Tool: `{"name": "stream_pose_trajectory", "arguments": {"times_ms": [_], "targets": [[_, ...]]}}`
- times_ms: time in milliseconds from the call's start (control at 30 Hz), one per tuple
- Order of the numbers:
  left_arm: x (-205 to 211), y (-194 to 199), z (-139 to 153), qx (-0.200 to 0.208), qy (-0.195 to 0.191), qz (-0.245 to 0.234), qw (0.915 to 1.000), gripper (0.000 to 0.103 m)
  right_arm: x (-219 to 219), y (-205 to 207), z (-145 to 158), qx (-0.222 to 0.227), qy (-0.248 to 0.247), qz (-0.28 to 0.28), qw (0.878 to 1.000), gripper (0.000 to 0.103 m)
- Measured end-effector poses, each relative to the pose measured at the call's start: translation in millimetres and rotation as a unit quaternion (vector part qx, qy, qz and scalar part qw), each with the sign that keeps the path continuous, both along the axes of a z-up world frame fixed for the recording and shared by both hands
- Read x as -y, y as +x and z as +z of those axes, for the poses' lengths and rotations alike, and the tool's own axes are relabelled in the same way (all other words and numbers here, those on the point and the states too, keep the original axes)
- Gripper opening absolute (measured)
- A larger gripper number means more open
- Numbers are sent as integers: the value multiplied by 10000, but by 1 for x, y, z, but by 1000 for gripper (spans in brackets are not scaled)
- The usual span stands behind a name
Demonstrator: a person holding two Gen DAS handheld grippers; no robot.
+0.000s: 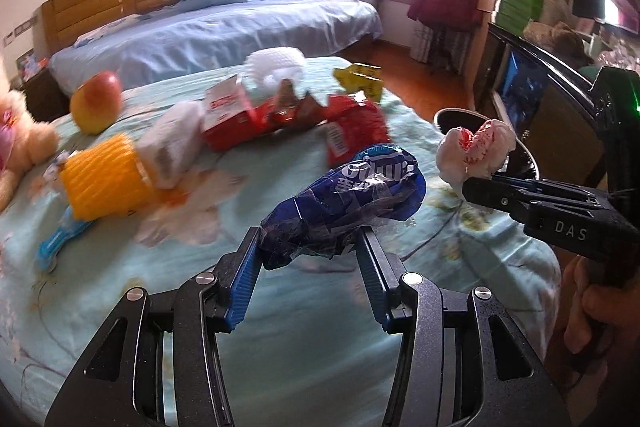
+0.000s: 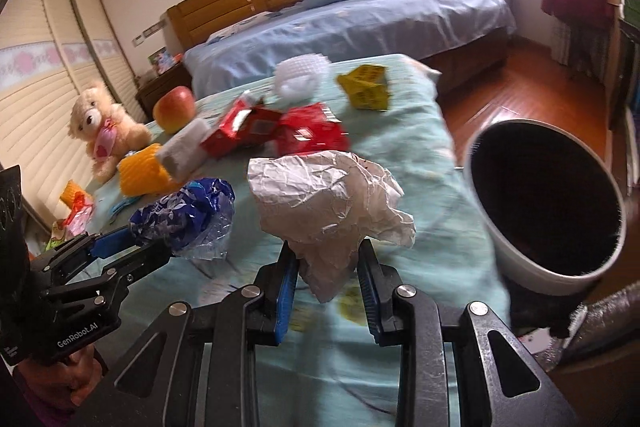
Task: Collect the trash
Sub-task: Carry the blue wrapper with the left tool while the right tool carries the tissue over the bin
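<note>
Both tongs loaded over cluttered bed [image 2: 420, 187]: left tongs [image 1: 310, 247] clamped on crumpled blue plastic wrapper [image 1: 344, 203], right tongs [image 2: 326, 267] pinching wad of creased white paper [image 2: 328, 203], both lifted clear of the teal cover. White bin [image 2: 548, 203], dark inside, just right of bed edge, below the paper. Risks, as judged: paper held only by lower tail, could slip out w/ a quick swing; springy wrapper may pop loose or miss the rim if dropped early. More trash left behind: red packets [image 2: 280, 135], yellow wrapper [image 2: 366, 87], yellow foam net [image 1: 100, 179]. Apple [image 2: 174, 109], teddy [image 2: 104, 127] prob. not trash.
</note>
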State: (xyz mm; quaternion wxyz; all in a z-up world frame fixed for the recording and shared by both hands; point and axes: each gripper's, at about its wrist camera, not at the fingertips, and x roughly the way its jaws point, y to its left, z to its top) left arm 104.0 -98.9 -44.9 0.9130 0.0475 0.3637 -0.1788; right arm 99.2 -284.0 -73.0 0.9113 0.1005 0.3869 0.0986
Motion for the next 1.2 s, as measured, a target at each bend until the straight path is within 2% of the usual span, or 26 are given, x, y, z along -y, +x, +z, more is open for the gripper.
{"name": "stream_pose_trajectory", "arguments": {"times_ms": [533, 867, 1200], "targets": [[75, 13, 4, -32, 130, -520, 9986, 47, 79, -8, -3, -77, -9, -809, 9967, 30], [122, 25, 9, 4, 232, -795, 9966, 47, 119, 0, -7, -157, -40, -1119, 9936, 30], [153, 38, 6, -76, 347, -935, 9950, 47, 146, 11, -13, -253, -78, -1313, 9910, 30]]}}
